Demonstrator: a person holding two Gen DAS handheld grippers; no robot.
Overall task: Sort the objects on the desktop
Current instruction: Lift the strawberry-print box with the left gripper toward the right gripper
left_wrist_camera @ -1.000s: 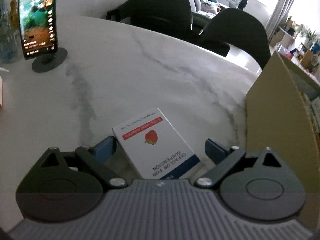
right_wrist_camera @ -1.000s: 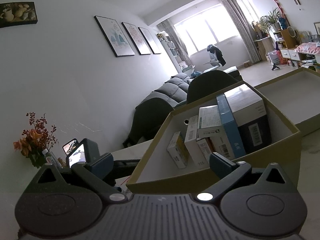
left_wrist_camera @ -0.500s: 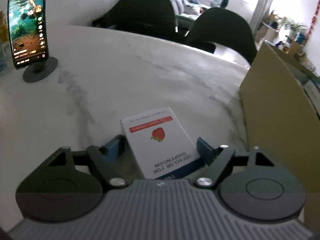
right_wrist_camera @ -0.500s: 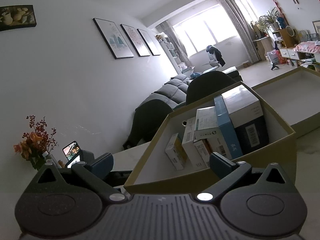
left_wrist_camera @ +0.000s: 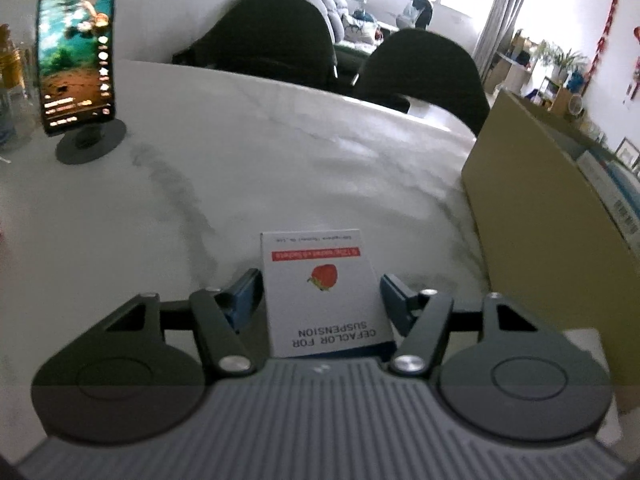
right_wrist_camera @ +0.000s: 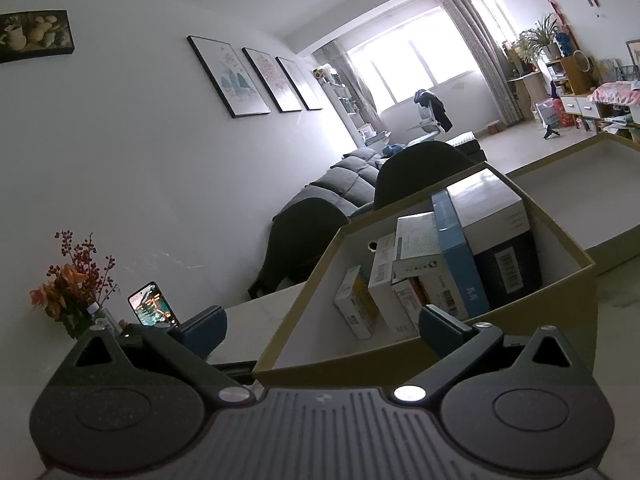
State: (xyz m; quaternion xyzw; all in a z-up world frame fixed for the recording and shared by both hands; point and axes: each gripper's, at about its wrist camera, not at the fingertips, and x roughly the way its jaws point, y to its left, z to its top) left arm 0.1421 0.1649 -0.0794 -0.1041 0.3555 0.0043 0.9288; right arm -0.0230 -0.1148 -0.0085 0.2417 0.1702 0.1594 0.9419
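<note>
A white medicine box (left_wrist_camera: 324, 292) with a strawberry picture and a red stripe lies flat on the marble table (left_wrist_camera: 280, 152). My left gripper (left_wrist_camera: 316, 292) straddles it, jaws closing. The left pad sits against the box's edge and the right pad stands a sliver off it. A tan carton (left_wrist_camera: 540, 220) stands to the right. In the right wrist view the same carton (right_wrist_camera: 568, 304) holds several upright boxes (right_wrist_camera: 456, 256). My right gripper (right_wrist_camera: 320, 332) hovers in front of the carton's near wall, jaws wide apart and holding nothing.
A lit phone on a round stand (left_wrist_camera: 76, 52) is at the table's far left, with a vase of flowers (right_wrist_camera: 68, 288) beside it. Two dark chairs (left_wrist_camera: 424, 68) stand behind the table. A second shallow tan tray (right_wrist_camera: 600, 184) lies beyond the carton.
The left jaws have drawn in around the white box, which now lies square between them. The left view has shifted so that the carton looms closer. The right gripper has stayed put.
</note>
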